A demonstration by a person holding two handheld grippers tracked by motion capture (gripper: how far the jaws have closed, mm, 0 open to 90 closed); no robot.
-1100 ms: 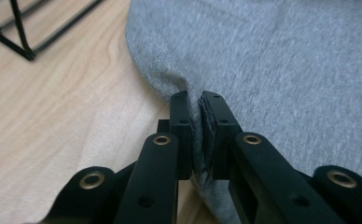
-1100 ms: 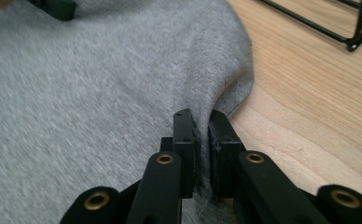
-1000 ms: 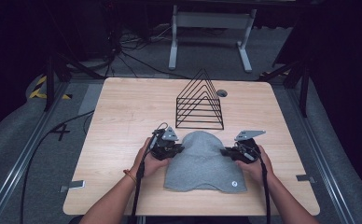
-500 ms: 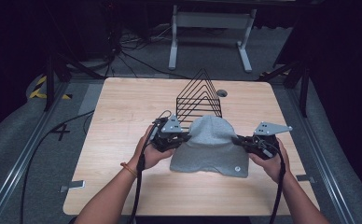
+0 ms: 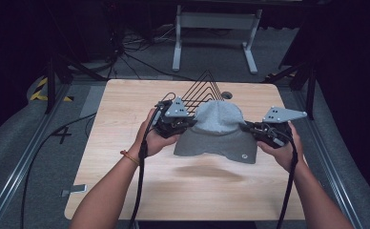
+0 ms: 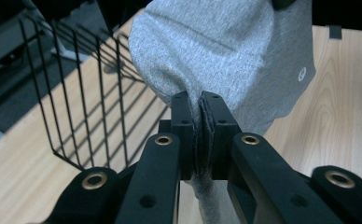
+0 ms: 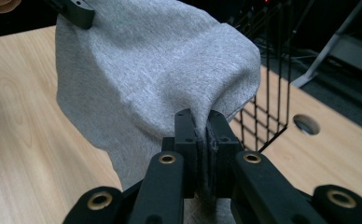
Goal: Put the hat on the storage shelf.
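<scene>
Currently both clamped on the grey cloth: left gripper and right gripper each pinch a side edge. Cloth hangs between them above the table, long axis hand-to-hand, wire rack just behind.

A lab: wooden table on metal rails, floor cables, dark surroundings.

A black wire rack stands on the wooden table.
</scene>
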